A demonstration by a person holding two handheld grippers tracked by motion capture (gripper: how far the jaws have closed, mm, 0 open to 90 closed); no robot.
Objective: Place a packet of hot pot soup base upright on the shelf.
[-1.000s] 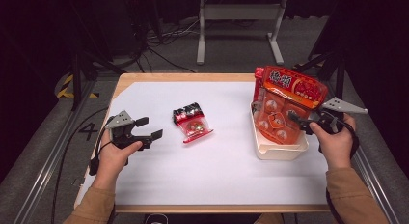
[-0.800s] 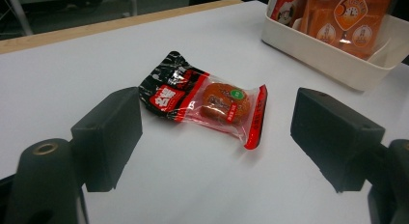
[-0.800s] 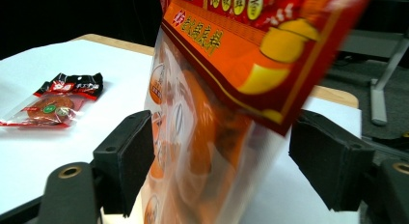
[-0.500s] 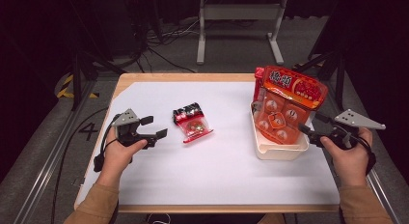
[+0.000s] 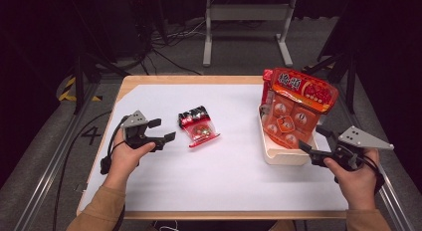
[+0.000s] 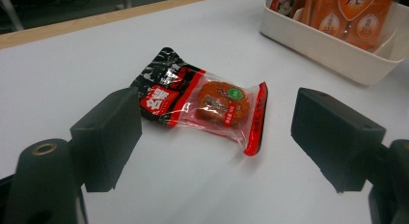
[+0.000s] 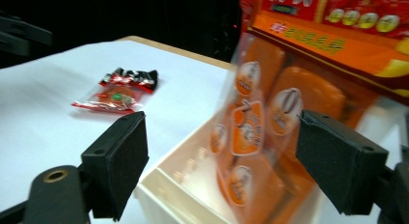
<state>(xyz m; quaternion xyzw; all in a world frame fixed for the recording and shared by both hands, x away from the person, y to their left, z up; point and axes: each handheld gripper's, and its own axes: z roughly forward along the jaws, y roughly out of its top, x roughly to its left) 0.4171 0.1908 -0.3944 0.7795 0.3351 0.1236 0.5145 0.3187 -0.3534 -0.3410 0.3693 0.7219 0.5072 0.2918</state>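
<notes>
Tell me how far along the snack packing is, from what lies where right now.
Done: the large orange snack bag stands in the white bin. In hand: nothing; the left hand-held gripper is open, aimed at the small red snack packet lying on the table, and the right hand-held gripper is open beside the bin. Left: probably gripping that packet and binning it.

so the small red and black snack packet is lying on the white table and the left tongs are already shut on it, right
Not quite. The small red and black snack packet does lie on the white table, but the left tongs are open, with the packet ahead of them, untouched. The left gripper view shows the gap between the jaws.
</notes>
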